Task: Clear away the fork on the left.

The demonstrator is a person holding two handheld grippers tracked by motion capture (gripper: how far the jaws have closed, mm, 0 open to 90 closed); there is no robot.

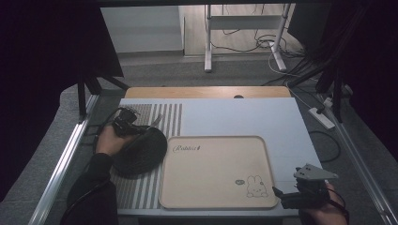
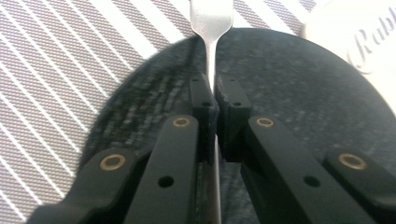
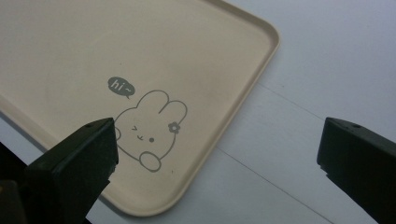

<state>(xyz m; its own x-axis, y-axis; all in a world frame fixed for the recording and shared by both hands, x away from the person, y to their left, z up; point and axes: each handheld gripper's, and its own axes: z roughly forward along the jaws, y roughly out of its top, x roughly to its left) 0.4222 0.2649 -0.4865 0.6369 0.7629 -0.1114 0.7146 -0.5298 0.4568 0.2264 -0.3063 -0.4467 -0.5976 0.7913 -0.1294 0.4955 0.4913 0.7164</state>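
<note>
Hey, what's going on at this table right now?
A person is working with a gripper in each hand. The left gripper is shut on the handle of a metal fork, holding it over a dark round plate that sits on a striped mat. The right gripper is open and holds nothing, hovering near the corner of a beige tray printed with a rabbit. The tray lies beside the plate.

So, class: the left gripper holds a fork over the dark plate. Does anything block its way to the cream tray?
Nothing visible does. The left gripper grips the fork above the dark plate, and the tray beside it lies bare.
</note>
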